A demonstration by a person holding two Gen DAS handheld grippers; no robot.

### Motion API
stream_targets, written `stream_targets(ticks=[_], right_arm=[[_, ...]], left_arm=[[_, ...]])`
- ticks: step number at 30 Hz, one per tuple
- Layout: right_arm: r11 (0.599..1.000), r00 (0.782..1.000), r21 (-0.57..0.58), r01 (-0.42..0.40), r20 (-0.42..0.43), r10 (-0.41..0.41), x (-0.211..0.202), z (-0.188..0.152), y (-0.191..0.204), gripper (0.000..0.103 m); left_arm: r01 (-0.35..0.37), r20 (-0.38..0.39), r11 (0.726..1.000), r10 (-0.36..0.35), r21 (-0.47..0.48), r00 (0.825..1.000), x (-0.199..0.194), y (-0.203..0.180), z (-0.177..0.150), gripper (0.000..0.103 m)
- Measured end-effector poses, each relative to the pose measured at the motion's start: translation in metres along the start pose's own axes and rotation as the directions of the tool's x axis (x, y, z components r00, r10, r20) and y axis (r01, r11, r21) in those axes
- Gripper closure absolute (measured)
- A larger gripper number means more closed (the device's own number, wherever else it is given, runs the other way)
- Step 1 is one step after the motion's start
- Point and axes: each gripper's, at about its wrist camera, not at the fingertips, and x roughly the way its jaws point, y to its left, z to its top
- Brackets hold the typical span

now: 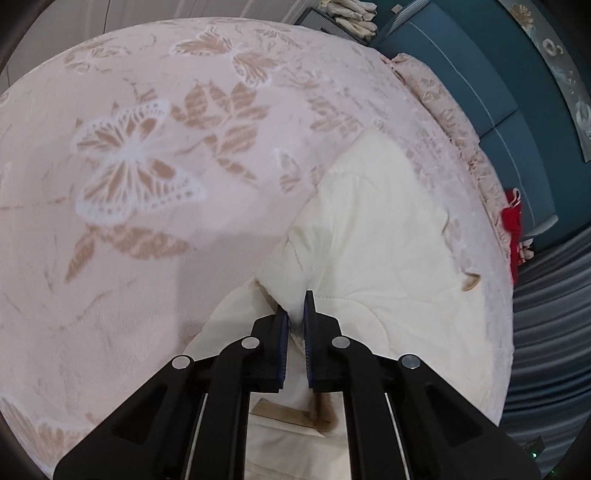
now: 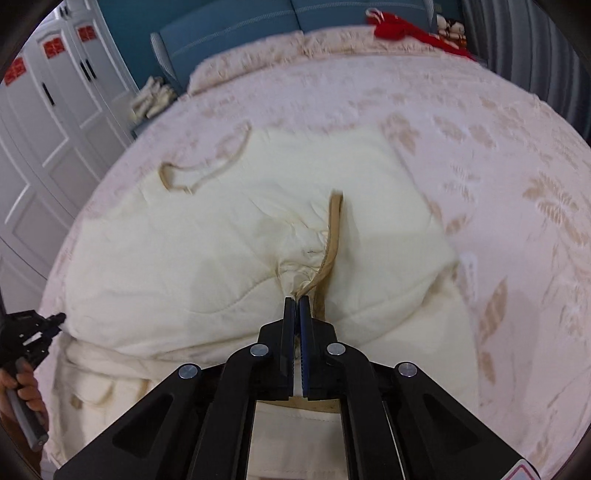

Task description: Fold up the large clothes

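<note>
A large cream quilted garment (image 2: 207, 236) with tan trim lies spread on the bed; it also shows in the left wrist view (image 1: 388, 240). My right gripper (image 2: 296, 300) is shut on a bunched fold of the garment beside a tan strap (image 2: 332, 229). My left gripper (image 1: 295, 306) is shut on a fold of the garment's edge, and it shows at the far left of the right wrist view (image 2: 40, 328), at the garment's left side. A tan loop (image 2: 199, 173) lies at the garment's far left corner.
The bed carries a pink blanket (image 1: 129, 166) with tan butterflies and leaves. A blue headboard (image 2: 229, 33), red cloth (image 2: 402, 26) and pillows lie at the far end. White wardrobe doors (image 2: 48, 110) stand left. Folded cream cloths (image 1: 354, 16) sit beside the bed.
</note>
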Motion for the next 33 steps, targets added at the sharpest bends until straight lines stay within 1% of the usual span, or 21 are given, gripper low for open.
stream_targets(ticks=[3, 6, 8, 10, 11, 12, 13, 14, 15, 17, 18, 19, 20, 21, 22, 23, 24, 26, 28, 30, 33], right_arm=[[1.000, 1.000, 0.009, 0.006, -0.024, -0.006, 0.012, -0.008, -0.003, 0.101], [1.000, 0.999, 0.003, 0.016, -0.032, -0.015, 0.020, -0.013, -0.004, 0.101], [1.000, 0.999, -0.001, 0.021, -0.033, -0.021, 0.025, -0.011, -0.006, 0.101], [1.000, 0.999, -0.005, 0.022, -0.034, -0.022, 0.024, -0.011, -0.003, 0.101], [1.000, 0.999, -0.008, 0.025, -0.038, -0.025, 0.022, -0.009, -0.003, 0.101], [1.000, 0.999, -0.006, 0.030, -0.039, -0.031, 0.017, -0.007, -0.001, 0.097], [0.999, 0.999, -0.002, 0.043, -0.024, -0.043, 0.005, -0.005, -0.001, 0.093], [0.999, 0.999, 0.001, 0.052, -0.001, -0.052, -0.006, -0.005, 0.002, 0.088], [0.998, 0.998, 0.002, 0.057, 0.038, -0.057, -0.023, -0.004, 0.004, 0.088], [0.999, 0.992, -0.004, 0.053, 0.113, -0.052, -0.050, -0.002, 0.011, 0.087], [0.999, 0.991, -0.007, 0.039, 0.132, -0.038, -0.056, 0.000, 0.015, 0.087], [1.000, 0.991, -0.012, 0.021, 0.135, -0.019, -0.059, 0.003, 0.020, 0.087], [1.000, 0.992, -0.025, -0.009, 0.125, 0.012, -0.058, 0.007, 0.029, 0.087], [0.999, 0.993, -0.041, -0.033, 0.114, 0.038, -0.054, 0.011, 0.039, 0.087], [0.997, 0.993, -0.061, -0.053, 0.104, 0.059, -0.048, 0.013, 0.050, 0.087], [0.995, 0.993, -0.076, -0.062, 0.095, 0.069, -0.042, 0.013, 0.056, 0.087], [0.993, 0.994, -0.094, -0.071, 0.075, 0.078, -0.033, 0.013, 0.065, 0.087], [0.991, 0.996, -0.101, -0.084, 0.024, 0.087, -0.014, 0.010, 0.073, 0.087], [0.992, 0.997, -0.096, -0.082, -0.011, 0.081, -0.001, 0.005, 0.073, 0.087], [0.994, 0.997, -0.090, -0.067, -0.044, 0.063, 0.011, -0.005, 0.071, 0.089], [0.994, 0.997, -0.092, -0.053, -0.059, 0.047, 0.022, -0.018, 0.061, 0.098]], left_arm=[[-0.045, 0.011, 0.997, 0.045, 0.062, 0.999, 0.005, -0.006, -0.004, 0.096], [-0.071, 0.017, 0.993, 0.070, 0.095, 0.997, 0.011, -0.008, -0.008, 0.096], [-0.084, 0.018, 0.990, 0.082, 0.110, 0.996, 0.015, -0.008, -0.010, 0.095], [-0.116, 0.026, 0.982, 0.113, 0.150, 0.993, 0.018, -0.014, -0.012, 0.094], [-0.146, 0.043, 0.970, 0.141, 0.196, 0.989, 0.016, -0.021, -0.014, 0.093], [-0.169, 0.060, 0.959, 0.160, 0.228, 0.985, 0.012, -0.025, -0.015, 0.092], [-0.202, 0.096, 0.942, 0.183, 0.267, 0.979, 0.002, -0.032, -0.017, 0.088], [-0.219, 0.133, 0.929, 0.187, 0.299, 0.973, -0.011, -0.038, -0.018, 0.085], [-0.227, 0.166, 0.919, 0.181, 0.321, 0.969, -0.027, -0.043, -0.019, 0.084], [-0.243, 0.239, 0.911, 0.168, 0.333, 0.956, -0.054, -0.053, -0.019, 0.080], [-0.235, 0.262, 0.913, 0.150, 0.334, 0.953, -0.063, -0.057, -0.018, 0.078], [-0.210, 0.279, 0.917, 0.115, 0.339, 0.953, -0.072, -0.066, -0.016, 0.077], [-0.177, 0.271, 0.918, 0.080, 0.354, 0.959, -0.075, -0.077, -0.014, 0.076], [-0.148, 0.249, 0.914, 0.053, 0.379, 0.967, -0.072, -0.089, -0.013, 0.076], [-0.133, 0.233, 0.908, 0.041, 0.397, 0.972, -0.067, -0.097, -0.014, 0.076], [-0.126, 0.208, 0.896, 0.038, 0.427, 0.977, -0.057, -0.108, -0.017, 0.076], [-0.126, 0.180, 0.883, 0.048, 0.452, 0.983, -0.044, -0.116, -0.021, 0.076], [-0.128, 0.120, 0.868, 0.080, 0.480, 0.990, -0.018, -0.123, -0.028, 0.076], [-0.139, 0.076, 0.857, 0.117, 0.496, 0.990, 0.004, -0.122, -0.039, 0.076], [-0.161, 0.058, 0.845, 0.154, 0.510, 0.986, 0.021, -0.117, -0.049, 0.076], [-0.171, 0.061, 0.836, 0.164, 0.520, 0.985, 0.032, -0.108, -0.059, 0.076]])
